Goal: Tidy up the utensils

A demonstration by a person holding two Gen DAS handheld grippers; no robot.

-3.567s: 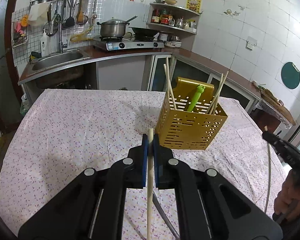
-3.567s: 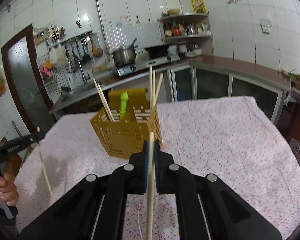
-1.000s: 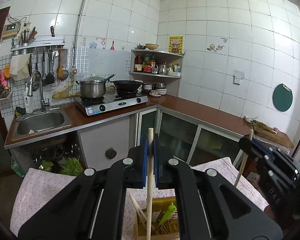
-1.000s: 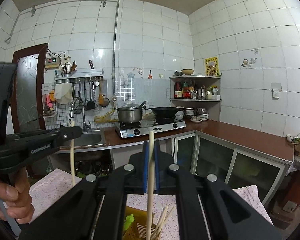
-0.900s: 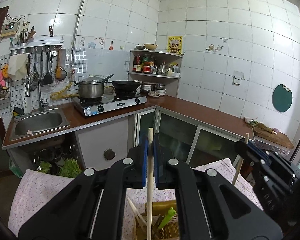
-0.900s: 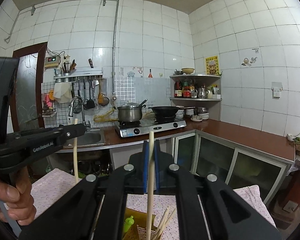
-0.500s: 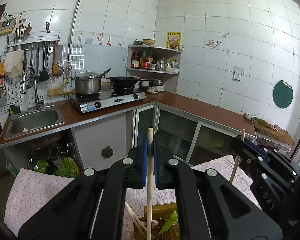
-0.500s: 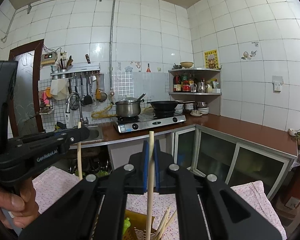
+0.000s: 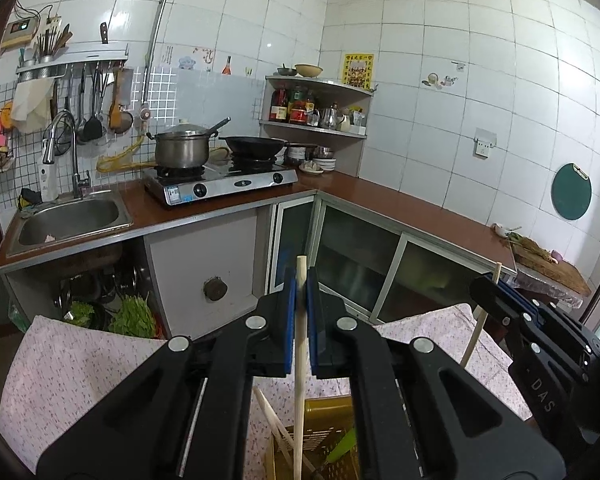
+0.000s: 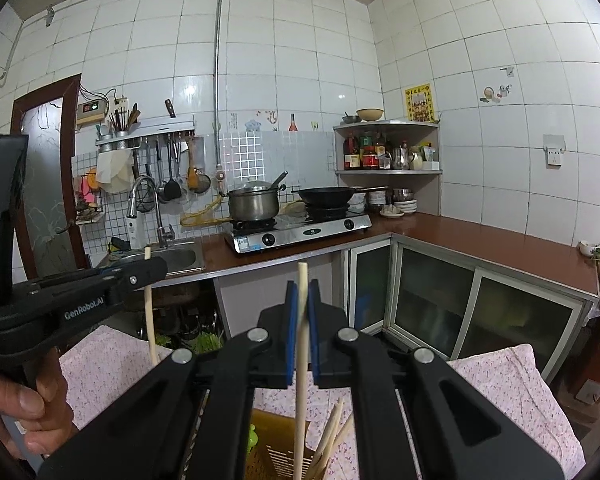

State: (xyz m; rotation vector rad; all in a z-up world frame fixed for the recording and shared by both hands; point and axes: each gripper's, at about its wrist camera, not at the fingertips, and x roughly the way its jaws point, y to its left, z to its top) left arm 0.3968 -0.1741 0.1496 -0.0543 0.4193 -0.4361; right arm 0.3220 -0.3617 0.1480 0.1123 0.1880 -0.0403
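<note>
The left gripper (image 9: 299,300) is clenched on an upright chopstick (image 9: 299,360), whose lower end runs out of frame over the yellow basket (image 9: 328,420). The basket, on the flowered cloth (image 9: 80,360), is cut off by the bottom edge and half hidden behind the black arms; other sticks and a green handle (image 9: 342,446) poke from it. The right gripper (image 10: 303,308) likewise pinches a second chopstick (image 10: 301,380) above the basket's rim. The two grippers hang close together, each visible in the other's view. Beyond the table edge a gap opens before the cabinets (image 9: 360,264), counter and stove (image 9: 220,186).
</note>
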